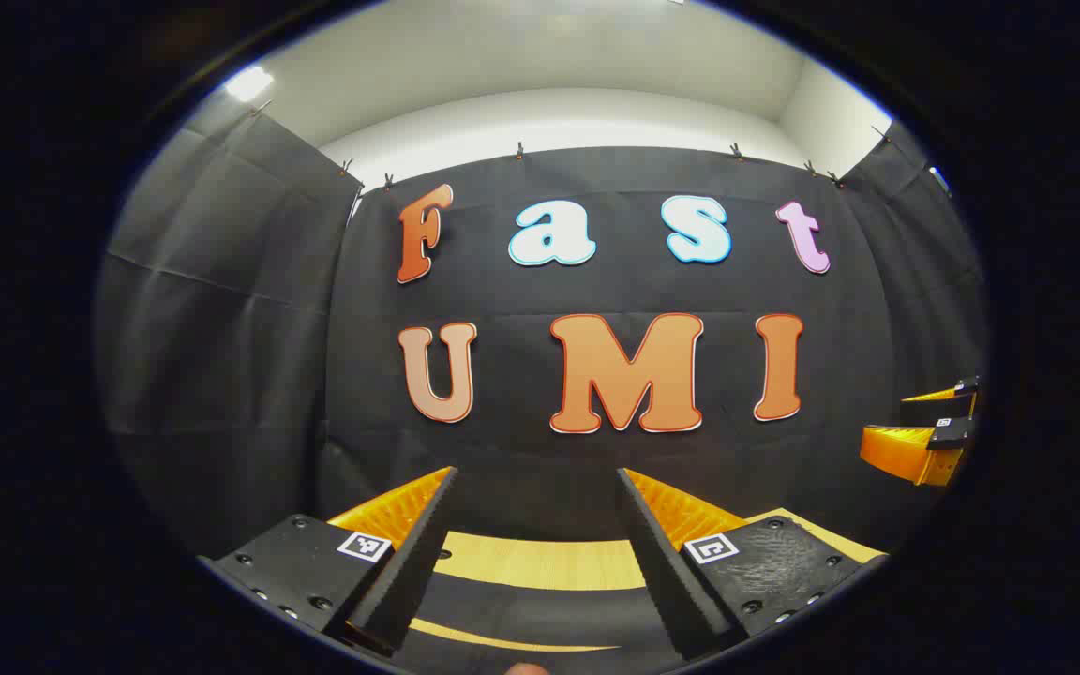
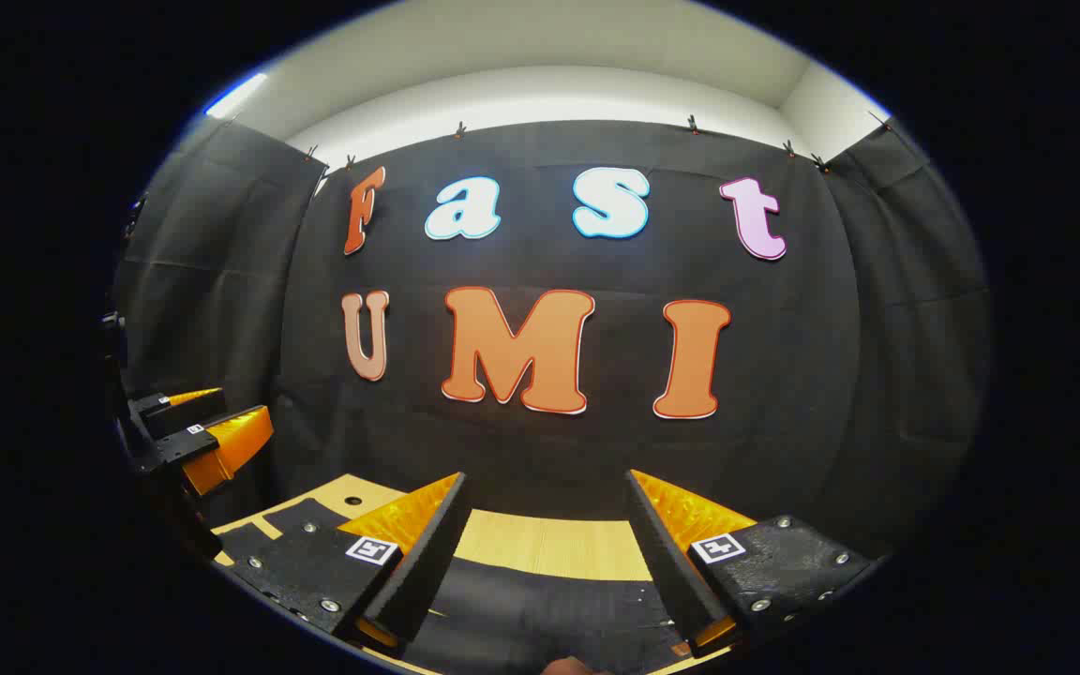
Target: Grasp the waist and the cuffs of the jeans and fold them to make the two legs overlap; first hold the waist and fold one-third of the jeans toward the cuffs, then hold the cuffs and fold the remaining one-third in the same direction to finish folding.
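Left gripper (image 1: 536, 497) spread wide and empty, right gripper (image 2: 546, 502) likewise spread, both raised over pale wooden surface (image 2: 549, 544), facing black cloth wall (image 1: 596, 459)

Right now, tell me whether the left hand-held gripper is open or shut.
Open: the left hand-held gripper has its fingers spread wide apart, with nothing between them.

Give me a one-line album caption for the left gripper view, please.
Left gripper open and level above a wooden table draped with dark fabric, the right gripper alongside, also open.
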The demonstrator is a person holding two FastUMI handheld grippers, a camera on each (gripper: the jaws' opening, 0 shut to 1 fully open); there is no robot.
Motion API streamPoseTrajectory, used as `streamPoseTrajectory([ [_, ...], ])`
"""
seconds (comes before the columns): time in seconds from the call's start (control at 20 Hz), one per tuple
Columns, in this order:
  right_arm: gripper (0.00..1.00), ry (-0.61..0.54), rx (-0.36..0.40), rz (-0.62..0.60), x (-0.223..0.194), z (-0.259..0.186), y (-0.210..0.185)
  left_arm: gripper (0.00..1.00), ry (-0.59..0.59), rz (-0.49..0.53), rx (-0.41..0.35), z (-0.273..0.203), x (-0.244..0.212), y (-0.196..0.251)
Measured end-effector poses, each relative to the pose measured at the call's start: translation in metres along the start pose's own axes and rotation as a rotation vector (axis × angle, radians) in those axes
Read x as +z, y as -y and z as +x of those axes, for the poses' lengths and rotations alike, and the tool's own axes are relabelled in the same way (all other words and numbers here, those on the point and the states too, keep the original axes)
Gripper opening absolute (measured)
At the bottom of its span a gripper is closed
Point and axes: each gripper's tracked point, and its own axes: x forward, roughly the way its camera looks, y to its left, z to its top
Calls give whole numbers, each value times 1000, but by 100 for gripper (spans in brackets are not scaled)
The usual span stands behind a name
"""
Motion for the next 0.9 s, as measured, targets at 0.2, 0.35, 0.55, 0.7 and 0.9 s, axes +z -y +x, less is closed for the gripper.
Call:
streamPoseTrajectory([
  [0.2, 96, 7, -14, -27, -10, 3, 17, 98, -22, -33, -10, 7, -10, 14],
  [0.35, 98, -19, -3, -47, -30, -1, 20, 98, -22, -7, -8, 1, -22, 23],
  [0.55, 98, -80, 1, -65, -63, -1, 22, 96, -4, 24, 3, -9, -25, 30],
  [0.7, 98, -140, -8, -20, -82, 2, 22, 96, 8, 29, 11, -11, -27, 29],
  [0.9, 98, -143, -102, 12, -84, 11, 34, 99, 5, 49, -25, 10, -32, 8],
])
